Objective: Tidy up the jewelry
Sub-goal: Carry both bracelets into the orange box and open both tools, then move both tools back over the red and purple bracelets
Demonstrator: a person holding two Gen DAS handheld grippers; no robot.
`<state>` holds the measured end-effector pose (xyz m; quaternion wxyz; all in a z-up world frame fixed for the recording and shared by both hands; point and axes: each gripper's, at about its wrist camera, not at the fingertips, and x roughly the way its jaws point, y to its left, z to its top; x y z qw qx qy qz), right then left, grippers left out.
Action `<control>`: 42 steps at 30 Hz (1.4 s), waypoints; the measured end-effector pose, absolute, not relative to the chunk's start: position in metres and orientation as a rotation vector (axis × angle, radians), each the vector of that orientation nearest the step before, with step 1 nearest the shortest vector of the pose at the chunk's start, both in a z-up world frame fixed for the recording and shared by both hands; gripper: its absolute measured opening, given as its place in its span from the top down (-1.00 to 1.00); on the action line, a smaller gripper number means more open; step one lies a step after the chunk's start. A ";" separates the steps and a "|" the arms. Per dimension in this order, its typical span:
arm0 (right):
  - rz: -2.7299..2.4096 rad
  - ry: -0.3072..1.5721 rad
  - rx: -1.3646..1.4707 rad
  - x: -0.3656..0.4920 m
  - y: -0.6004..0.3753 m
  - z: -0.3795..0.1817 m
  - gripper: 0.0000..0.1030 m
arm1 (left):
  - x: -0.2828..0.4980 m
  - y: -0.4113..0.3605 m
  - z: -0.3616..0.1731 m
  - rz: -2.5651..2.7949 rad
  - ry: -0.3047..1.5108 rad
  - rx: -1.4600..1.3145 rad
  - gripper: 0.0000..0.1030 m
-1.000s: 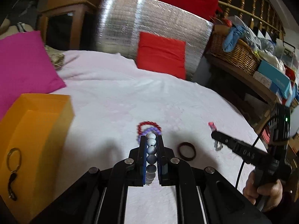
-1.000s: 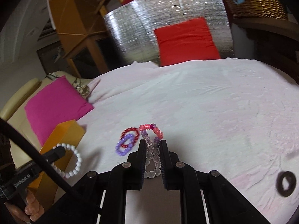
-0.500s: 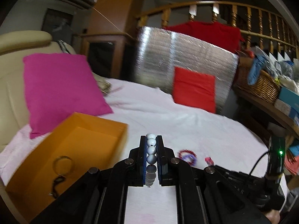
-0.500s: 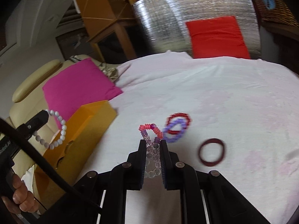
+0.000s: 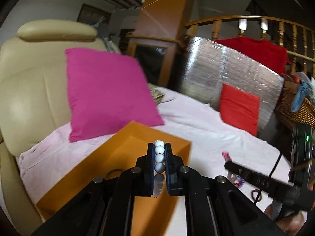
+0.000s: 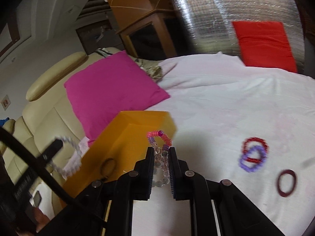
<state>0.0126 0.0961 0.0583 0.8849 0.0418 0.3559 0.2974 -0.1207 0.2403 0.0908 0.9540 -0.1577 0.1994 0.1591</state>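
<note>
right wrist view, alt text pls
The right tool is shut on a pink and clear bead bracelet near an orange box. Red and purple bracelets and a dark ring lie on the white cloth.

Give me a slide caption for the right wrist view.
Right gripper carries a pink beaded bracelet toward the orange box.

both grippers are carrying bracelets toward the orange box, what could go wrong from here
1. The white bead bracelet is pinched by only a few beads in the left gripper, so it might slip out short of the orange box.
2. The right gripper brings the pink and clear bracelet to the same box, so the grippers may bump.
</note>
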 end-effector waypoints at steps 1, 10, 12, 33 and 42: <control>0.626 0.749 0.090 0.015 0.105 0.058 0.70 | -0.122 0.246 0.087 0.336 0.427 -0.326 0.82; 0.664 0.849 0.087 0.039 0.186 0.040 0.70 | -0.114 0.271 0.055 0.366 0.598 -0.407 0.82; 0.662 0.867 0.081 0.042 0.195 0.033 0.68 | -0.113 0.269 0.055 0.377 0.610 -0.401 0.81; 0.569 0.840 0.140 0.045 0.110 0.049 0.64 | -0.094 0.233 0.068 0.454 0.539 -0.230 -0.32; 0.435 0.796 0.221 0.039 -0.010 0.069 0.46 | -0.069 0.167 0.074 0.320 0.505 -0.058 -0.52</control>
